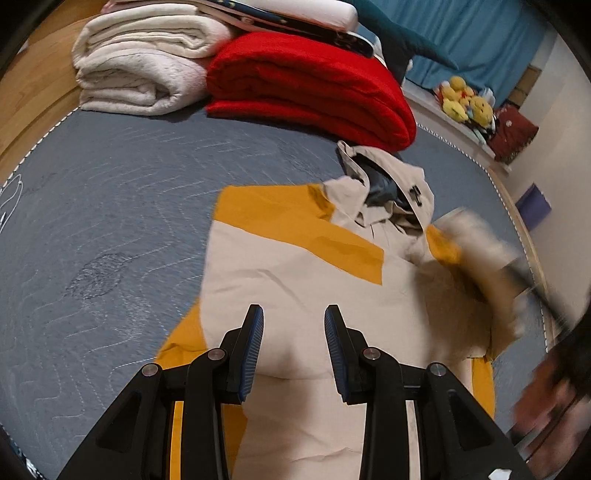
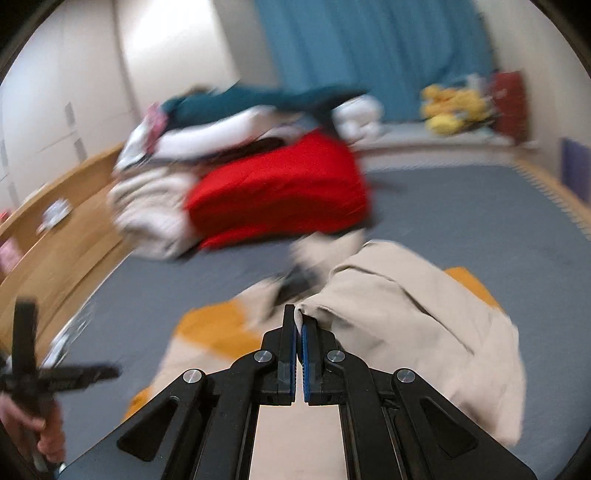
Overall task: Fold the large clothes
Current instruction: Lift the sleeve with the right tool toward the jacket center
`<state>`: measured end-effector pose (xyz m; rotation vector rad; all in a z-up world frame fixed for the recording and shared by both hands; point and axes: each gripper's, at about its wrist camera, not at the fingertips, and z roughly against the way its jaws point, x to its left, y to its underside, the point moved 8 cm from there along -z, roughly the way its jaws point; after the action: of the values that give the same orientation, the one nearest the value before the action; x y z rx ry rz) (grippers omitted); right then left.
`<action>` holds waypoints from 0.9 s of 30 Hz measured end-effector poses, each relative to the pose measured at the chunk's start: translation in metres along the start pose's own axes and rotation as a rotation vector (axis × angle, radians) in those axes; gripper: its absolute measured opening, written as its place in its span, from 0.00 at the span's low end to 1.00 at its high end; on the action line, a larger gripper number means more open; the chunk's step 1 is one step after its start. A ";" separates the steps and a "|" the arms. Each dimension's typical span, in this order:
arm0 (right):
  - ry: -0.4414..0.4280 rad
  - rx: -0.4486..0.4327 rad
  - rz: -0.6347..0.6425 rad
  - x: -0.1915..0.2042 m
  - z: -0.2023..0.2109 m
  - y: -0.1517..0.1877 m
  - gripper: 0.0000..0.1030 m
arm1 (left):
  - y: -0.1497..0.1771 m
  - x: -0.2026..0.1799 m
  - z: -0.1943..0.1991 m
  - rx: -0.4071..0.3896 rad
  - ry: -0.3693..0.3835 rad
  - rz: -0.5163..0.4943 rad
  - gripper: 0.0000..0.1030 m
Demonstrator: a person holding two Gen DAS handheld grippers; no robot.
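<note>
A beige and mustard-yellow jacket [image 1: 295, 266] lies spread on the grey quilted mattress [image 1: 92, 221], its hood [image 1: 388, 188] pointing toward the far end. My left gripper [image 1: 293, 314] hovers over the jacket's body, open, with nothing between its fingers. In the right wrist view my right gripper [image 2: 298, 314] is shut on a beige edge of the jacket [image 2: 406, 314] and holds that side lifted off the bed. The left wrist view shows this raised fabric [image 1: 465, 236] as a blur at the right. A hand holds the left gripper [image 2: 55, 373] at the lower left of the right wrist view.
A folded red blanket [image 1: 310, 88] and a folded white blanket [image 1: 140, 70] sit at the far end of the mattress, with more bedding stacked on top. Yellow plush toys [image 1: 465, 99] line a ledge under a blue curtain [image 1: 480, 33]. A wooden bed frame [image 1: 33, 92] runs along the left.
</note>
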<state>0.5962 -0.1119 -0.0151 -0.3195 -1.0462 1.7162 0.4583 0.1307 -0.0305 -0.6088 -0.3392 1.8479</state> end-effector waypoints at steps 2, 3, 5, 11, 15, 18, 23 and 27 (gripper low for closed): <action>-0.048 0.116 0.009 0.036 -0.030 0.037 0.04 | -0.003 0.008 0.005 -0.002 0.007 0.012 0.31; -0.061 0.196 -0.010 0.049 -0.048 0.061 0.05 | -0.004 0.010 0.006 -0.004 0.010 0.016 0.31; -0.063 0.357 -0.034 0.058 -0.078 0.104 0.09 | -0.007 0.017 0.011 -0.006 0.018 0.032 0.31; 0.083 0.460 -0.012 0.041 -0.056 0.138 0.17 | -0.009 0.023 0.016 -0.001 0.050 0.064 0.31; 0.170 0.407 0.011 0.021 0.004 0.112 0.40 | -0.007 0.016 0.017 -0.001 0.063 0.053 0.31; 0.177 0.325 -0.033 0.013 0.048 0.084 0.41 | -0.002 0.001 0.013 0.004 0.071 0.021 0.31; 0.196 0.139 -0.185 -0.025 0.089 0.066 0.41 | 0.017 -0.036 -0.002 0.030 0.104 -0.029 0.30; 0.177 0.220 -0.330 -0.065 0.053 0.095 0.41 | 0.029 -0.066 -0.014 0.041 0.113 -0.098 0.15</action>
<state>0.5281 -0.2008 -0.0742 -0.1449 -0.7274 1.4590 0.4605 0.0581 -0.0410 -0.6538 -0.2517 1.7148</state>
